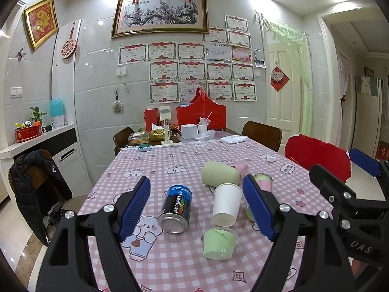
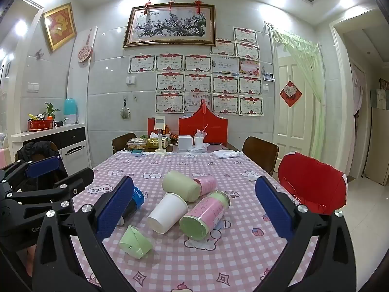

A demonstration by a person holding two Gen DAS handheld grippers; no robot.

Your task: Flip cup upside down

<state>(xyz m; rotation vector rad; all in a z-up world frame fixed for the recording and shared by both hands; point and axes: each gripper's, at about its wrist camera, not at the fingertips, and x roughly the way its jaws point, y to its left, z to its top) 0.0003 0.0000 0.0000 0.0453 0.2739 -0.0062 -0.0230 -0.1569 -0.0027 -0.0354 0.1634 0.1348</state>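
- The white paper cup (image 1: 227, 204) (image 2: 167, 213) lies on its side near the middle of the pink checked table (image 1: 175, 262) (image 2: 231, 262); it is plain, tapered, with a rolled rim, and its open mouth faces the cameras.
- Its base end touches a pale green cup (image 1: 220, 173) (image 2: 181, 186) lying tipped behind it.
- A folded light green paper cup (image 1: 220, 243) (image 2: 135, 242) lies in front, close to the white one.
- A dark "CoolTowel" can (image 1: 175, 210) lies to the left; a pink canister with a green lid (image 2: 204, 215) lies to the right, just beside the cup.
- The left tool (image 1: 196, 208) hovers above the table, its blue pads spread wide, holding nothing.
- The right tool (image 2: 194, 215) is likewise spread and empty, with the cup between its fingers in view.
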